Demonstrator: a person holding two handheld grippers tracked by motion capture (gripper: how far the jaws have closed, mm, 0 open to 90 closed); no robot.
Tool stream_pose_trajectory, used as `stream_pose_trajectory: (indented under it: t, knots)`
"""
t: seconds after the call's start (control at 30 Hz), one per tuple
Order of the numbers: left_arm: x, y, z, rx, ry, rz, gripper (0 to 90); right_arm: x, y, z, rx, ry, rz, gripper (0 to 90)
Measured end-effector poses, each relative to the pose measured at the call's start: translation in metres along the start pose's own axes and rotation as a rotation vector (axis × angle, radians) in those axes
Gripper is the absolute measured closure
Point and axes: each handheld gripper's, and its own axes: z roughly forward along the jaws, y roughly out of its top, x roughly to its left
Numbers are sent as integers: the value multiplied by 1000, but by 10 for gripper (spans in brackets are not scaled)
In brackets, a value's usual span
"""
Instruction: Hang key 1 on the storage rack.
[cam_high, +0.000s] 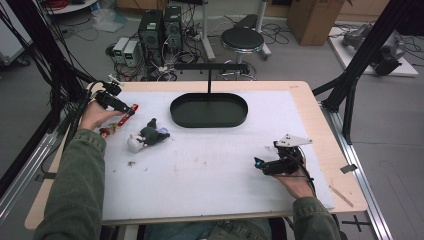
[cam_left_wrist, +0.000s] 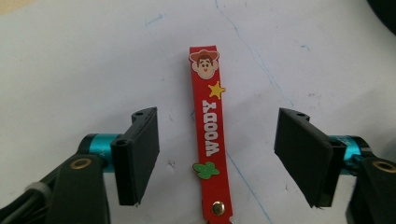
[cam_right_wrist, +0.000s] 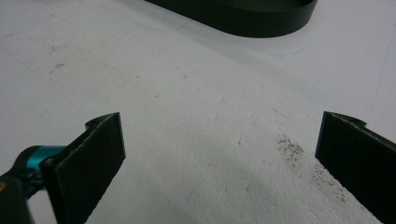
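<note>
A person is sitting at a worktop (cam_high: 210, 165) covered with a white mat, holding a two-jaw gripper in each hand. The left gripper (cam_left_wrist: 215, 156) is hovering near the worktop's far left corner, its jaws standing apart on either side of a red strap (cam_left_wrist: 211, 135) without touching it. The strap is lying flat on the mat, showing a cartoon cowboy face, a yellow star, the word WOODY, a green clover and a brass snap. A small dark and white toy figure (cam_high: 148, 136) is lying just beside it, toward the middle. A black oval tray (cam_high: 209, 110) is sitting by the far edge. The right gripper (cam_right_wrist: 219, 158) is resting near the near right corner, jaws standing wide apart over bare mat.
</note>
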Motion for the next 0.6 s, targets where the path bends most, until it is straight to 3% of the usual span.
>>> stream_pose_trajectory:
  t: [0.03,0.07,0.2,0.43,0.57,0.6]
  knots:
    - [0,0,0,0,0,0,341,0,0,0,0,0,0,5]
    - [-3,1,3,7,28,15,358,0,0,0,-1,1,-3,5]
    - [-4,1,6,13,38,17,389,0,0,-1,0,3,-1,5]
    - [-5,2,11,14,32,-2,463,0,0,-1,-1,-1,-3,5]
    - [-5,2,18,26,54,1,493,0,0,-2,-2,-1,-2,5]
    - [-6,2,18,24,82,3,497,-1,0,-2,-4,-3,0,5]
